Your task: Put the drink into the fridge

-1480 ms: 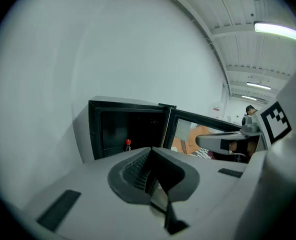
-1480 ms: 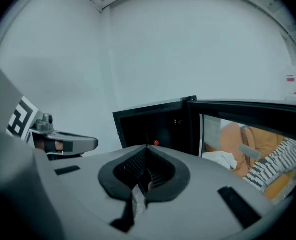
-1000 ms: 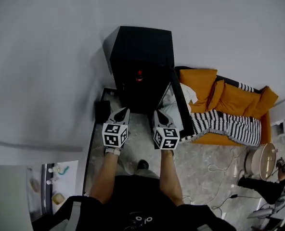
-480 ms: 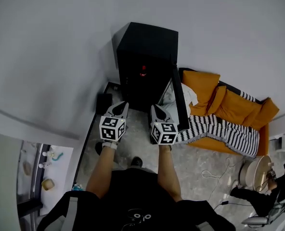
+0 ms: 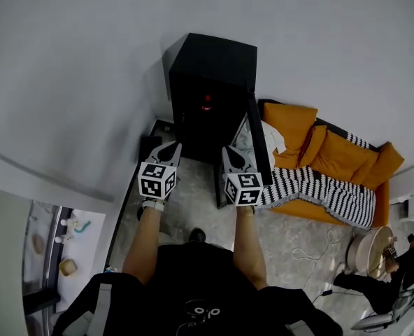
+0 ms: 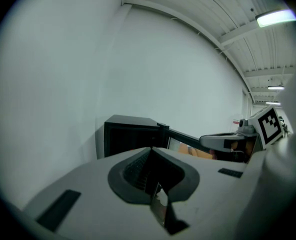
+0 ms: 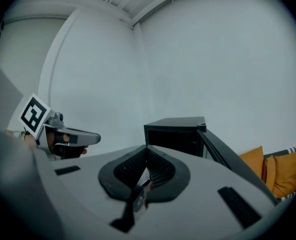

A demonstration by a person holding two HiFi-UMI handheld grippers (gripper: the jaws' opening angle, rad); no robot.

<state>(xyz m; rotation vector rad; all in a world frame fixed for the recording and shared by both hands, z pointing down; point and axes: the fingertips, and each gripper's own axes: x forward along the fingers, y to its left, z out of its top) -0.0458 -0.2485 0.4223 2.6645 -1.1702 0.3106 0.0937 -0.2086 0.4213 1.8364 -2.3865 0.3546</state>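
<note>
The black fridge (image 5: 210,82) stands against the white wall with its door (image 5: 257,142) swung open to the right. A small red spot (image 5: 207,106) shows in its dark inside; I cannot tell what it is. My left gripper (image 5: 170,146) and right gripper (image 5: 229,151) hover side by side in front of the opening, both shut with nothing in them. In the left gripper view the shut left gripper (image 6: 152,148) points at the fridge (image 6: 130,134). The right gripper view shows the shut right gripper (image 7: 147,147) before the fridge (image 7: 178,131) and its door (image 7: 223,156).
An orange sofa (image 5: 333,145) with a striped blanket (image 5: 326,184) sits right of the fridge door. A small black box (image 5: 150,149) stands on the floor at the fridge's left. Cables and a round pale stool (image 5: 376,243) lie at the right; a counter edge (image 5: 50,254) is at lower left.
The head view has shifted a little. Both grippers stay shut before the fridge and have drifted slightly apart, the left one moving left.
</note>
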